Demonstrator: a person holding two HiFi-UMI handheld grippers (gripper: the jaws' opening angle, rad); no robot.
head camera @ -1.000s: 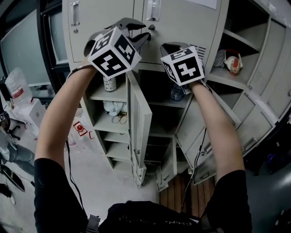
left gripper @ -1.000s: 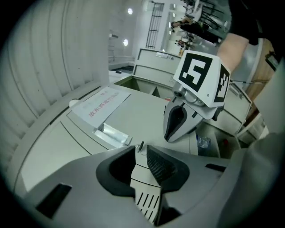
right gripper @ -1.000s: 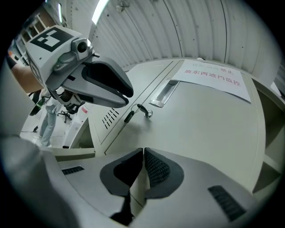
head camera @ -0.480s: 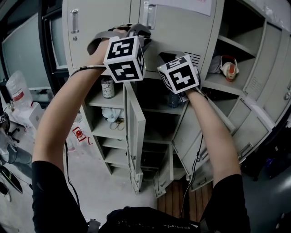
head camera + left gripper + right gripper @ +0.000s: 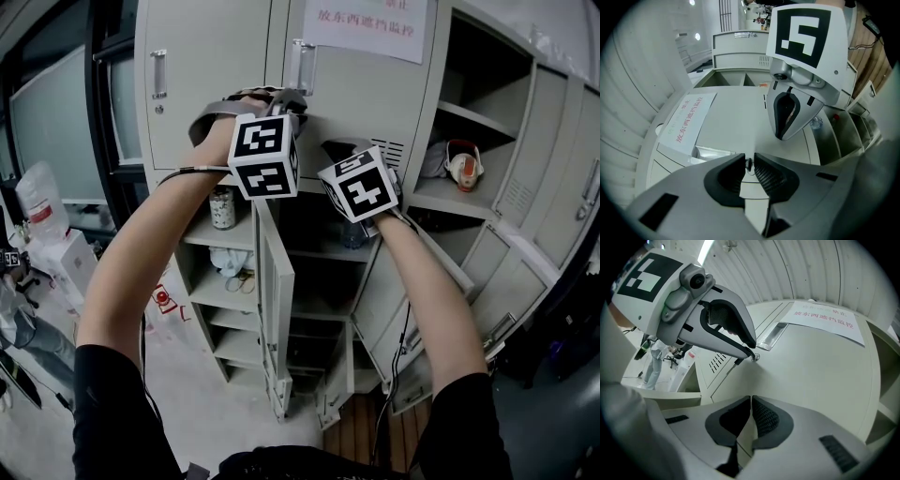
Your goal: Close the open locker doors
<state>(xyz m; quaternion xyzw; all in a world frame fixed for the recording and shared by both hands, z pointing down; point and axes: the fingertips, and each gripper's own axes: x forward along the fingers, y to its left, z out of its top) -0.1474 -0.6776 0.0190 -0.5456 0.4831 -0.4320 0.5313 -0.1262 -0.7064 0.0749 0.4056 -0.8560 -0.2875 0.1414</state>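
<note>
The top door (image 5: pixel 361 89) is sitting shut, and the left gripper (image 5: pixel 747 164) is pinching its little knob (image 5: pixel 753 356). The right gripper (image 5: pixel 750 401) is pressed together, holding nothing, near that door. A low door (image 5: pixel 281 281) is hanging open, and a side door (image 5: pixel 548 141) too, so lots is left. The lockers (image 5: pixel 202 75) are standing on a pale floor (image 5: pixel 202 375) in a crowded room.

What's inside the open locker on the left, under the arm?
A jar stands on the top shelf. One shelf down lies a white bundle with something dark and thin beside it. The left arm and the half-open door cover the rest.
</note>
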